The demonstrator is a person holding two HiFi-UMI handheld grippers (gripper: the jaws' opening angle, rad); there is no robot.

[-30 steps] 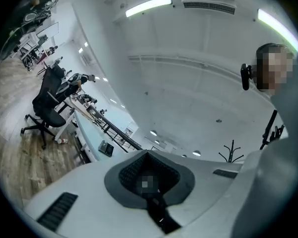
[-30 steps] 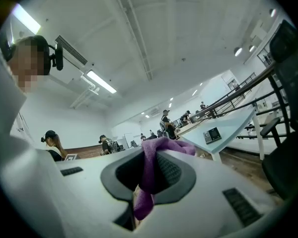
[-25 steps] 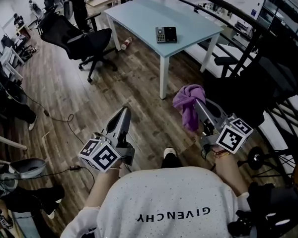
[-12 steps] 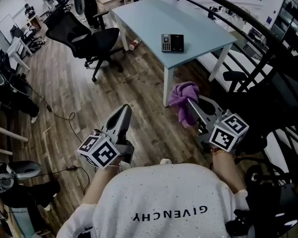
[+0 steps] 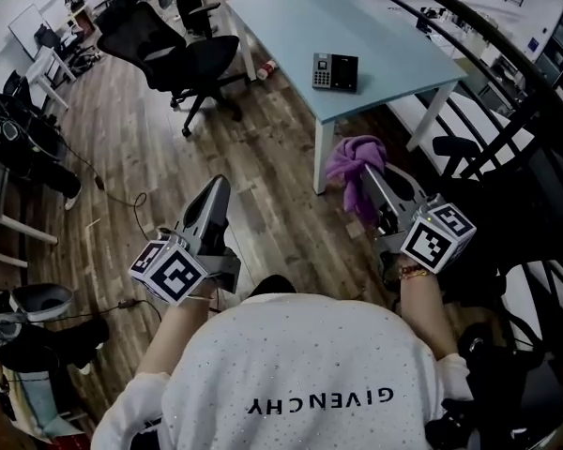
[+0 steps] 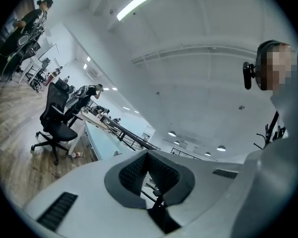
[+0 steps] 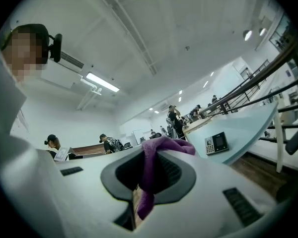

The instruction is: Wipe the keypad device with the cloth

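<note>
Pointing toward the table [image 5: 385,40], right tongs [image 5: 367,177] pinch the purple cloth [image 5: 351,157]; left tongs [image 5: 216,187] seem pressed together.

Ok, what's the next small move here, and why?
Probably carry the right gripper forward toward the table. It is shut on the purple cloth, but the keypad device lies on the table top, well apart from the cloth, so no wiping contact is possible yet.
</note>
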